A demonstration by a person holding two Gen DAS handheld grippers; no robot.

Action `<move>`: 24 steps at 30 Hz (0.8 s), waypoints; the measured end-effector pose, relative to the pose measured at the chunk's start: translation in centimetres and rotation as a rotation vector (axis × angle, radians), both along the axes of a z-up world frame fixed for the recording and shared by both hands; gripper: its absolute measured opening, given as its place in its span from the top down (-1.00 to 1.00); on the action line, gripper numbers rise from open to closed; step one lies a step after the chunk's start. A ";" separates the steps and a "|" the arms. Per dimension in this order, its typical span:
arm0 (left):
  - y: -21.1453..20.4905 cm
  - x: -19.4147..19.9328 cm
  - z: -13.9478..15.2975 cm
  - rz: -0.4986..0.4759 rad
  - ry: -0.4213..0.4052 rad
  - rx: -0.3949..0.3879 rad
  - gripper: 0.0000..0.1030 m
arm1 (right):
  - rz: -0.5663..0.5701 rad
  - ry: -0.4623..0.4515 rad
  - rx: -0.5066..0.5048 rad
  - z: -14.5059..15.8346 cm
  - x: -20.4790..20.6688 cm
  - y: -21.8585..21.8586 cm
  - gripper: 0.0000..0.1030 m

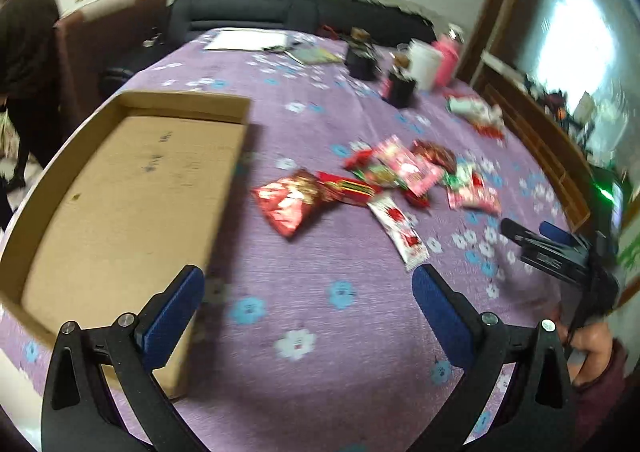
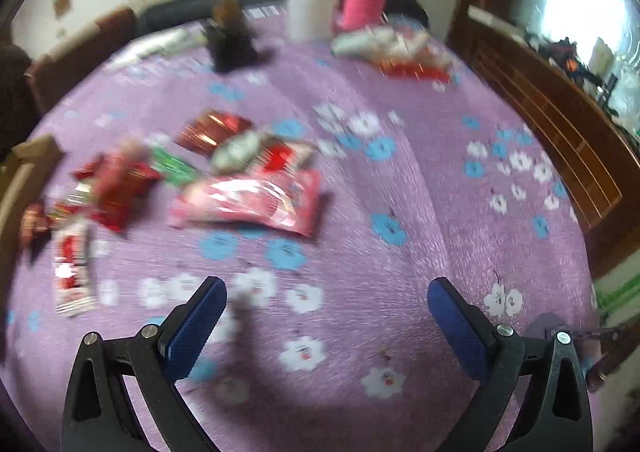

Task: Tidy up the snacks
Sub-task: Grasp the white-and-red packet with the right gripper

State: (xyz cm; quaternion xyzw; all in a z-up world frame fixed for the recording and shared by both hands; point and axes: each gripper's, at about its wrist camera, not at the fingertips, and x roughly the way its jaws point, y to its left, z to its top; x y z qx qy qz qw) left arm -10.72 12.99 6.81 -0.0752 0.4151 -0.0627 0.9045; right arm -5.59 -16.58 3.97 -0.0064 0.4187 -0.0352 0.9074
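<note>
Roughly eight snack packets (image 1: 384,180) lie in a loose, blurred heap mid-surface, beside one shallow cardboard box (image 1: 120,204) near the left edge. Bare purple cloth (image 2: 400,252) stretches right. Left claw (image 1: 308,288) and right claw (image 2: 327,302) both hover spread wide, holding nothing.

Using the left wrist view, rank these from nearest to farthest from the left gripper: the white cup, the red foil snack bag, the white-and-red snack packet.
1. white-and-red snack packet, just ahead of the left gripper, near its right finger.
2. red foil snack bag, a little farther, centre, beside the cardboard box.
3. white cup, far right end of the table.
</note>
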 end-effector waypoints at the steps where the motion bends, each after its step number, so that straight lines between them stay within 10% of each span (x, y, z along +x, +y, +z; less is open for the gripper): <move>1: 0.8 -0.2 0.1 0.014 -0.011 -0.021 -1.00 | 0.024 -0.047 0.024 0.9 -0.9 0.3 -0.95; 4: 2.6 -0.9 0.7 0.063 -0.096 -0.084 -1.00 | 0.111 -0.206 0.079 3.8 -3.4 1.9 -0.98; 12: 1.4 -1.9 0.7 0.004 -0.130 0.067 -0.94 | 0.282 -0.056 0.108 2.9 -1.2 7.5 -0.90; 24: 0.6 1.3 1.4 -0.163 -0.101 0.114 -0.71 | 0.396 0.060 0.072 -1.8 1.6 14.8 0.06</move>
